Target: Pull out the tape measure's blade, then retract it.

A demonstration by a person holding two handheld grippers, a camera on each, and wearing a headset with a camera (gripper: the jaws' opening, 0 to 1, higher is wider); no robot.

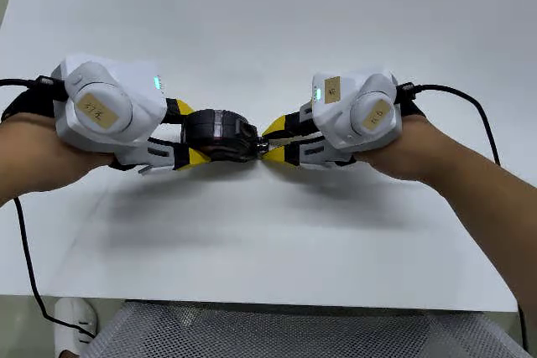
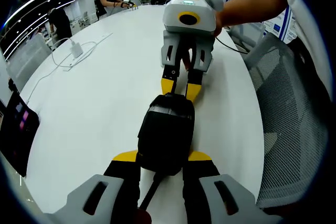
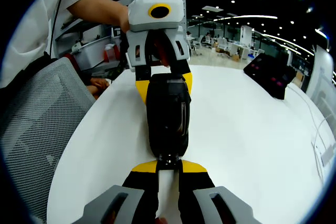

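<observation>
A black tape measure (image 1: 220, 135) lies just above the white table (image 1: 277, 31), between the two grippers. My left gripper (image 1: 191, 133) is shut on its case, one yellow-tipped jaw on each side. In the left gripper view the tape measure case (image 2: 166, 132) sits between my fingertips (image 2: 126, 156). My right gripper (image 1: 268, 145) meets the case's front end and is shut on the blade's end hook (image 3: 168, 159). Almost no blade shows between hook and tape measure case (image 3: 168, 109). The right gripper (image 2: 181, 85) and the left gripper (image 3: 160, 83) face each other head on.
A grey mesh chair (image 1: 294, 333) stands at the table's near edge. Black cables (image 1: 29, 274) hang from both grippers. A white charger with its cord (image 2: 77, 50) lies far off on the table. A black device (image 3: 270, 72) sits at the far side. People stand at the table's far end.
</observation>
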